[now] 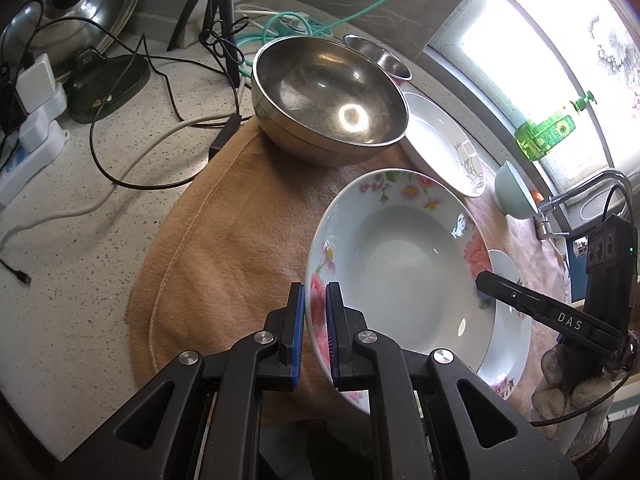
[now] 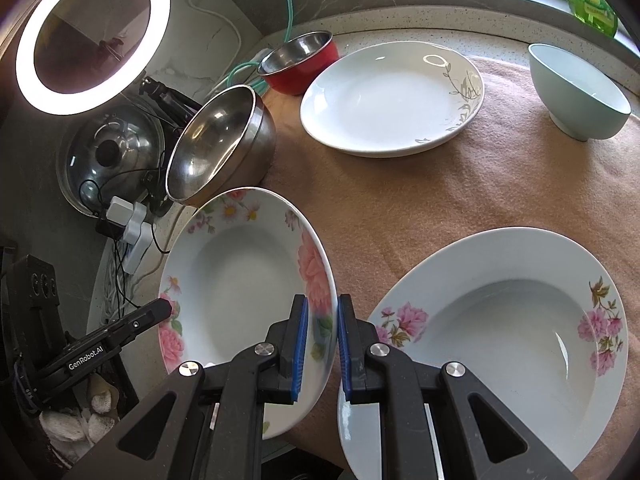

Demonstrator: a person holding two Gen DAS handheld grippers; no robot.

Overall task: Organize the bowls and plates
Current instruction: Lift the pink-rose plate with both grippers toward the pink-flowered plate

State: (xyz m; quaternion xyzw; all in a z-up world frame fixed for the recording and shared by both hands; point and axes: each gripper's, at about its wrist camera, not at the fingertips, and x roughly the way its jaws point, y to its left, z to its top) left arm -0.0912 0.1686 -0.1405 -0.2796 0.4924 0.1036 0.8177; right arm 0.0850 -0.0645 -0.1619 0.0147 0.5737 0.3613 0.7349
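Note:
A deep plate with pink peonies on its rim point(image 1: 400, 256) point(image 2: 240, 280) hangs tilted above the brown cloth, held at opposite rims. My left gripper point(image 1: 315, 304) is shut on its near rim. My right gripper point(image 2: 323, 320) is shut on the opposite rim. A second flowered plate point(image 2: 500, 344) lies on the cloth just right of my right gripper. A white plate with a grey leaf pattern point(image 2: 388, 96) point(image 1: 444, 144) lies farther back. A large steel bowl point(image 1: 328, 96) point(image 2: 220, 144) stands beyond the held plate. A small red-sided steel bowl point(image 2: 300, 60) and a pale green bowl point(image 2: 576, 92) point(image 1: 514, 192) stand at the back.
The brown cloth point(image 1: 224, 240) covers a speckled counter point(image 1: 60, 280). Cables, power strips point(image 1: 28, 136) and a tripod point(image 1: 228, 20) crowd the left side. A pot lid point(image 2: 108, 156) and a ring light point(image 2: 92, 36) stand by the wall. A green bottle point(image 1: 548, 128) stands on the window sill.

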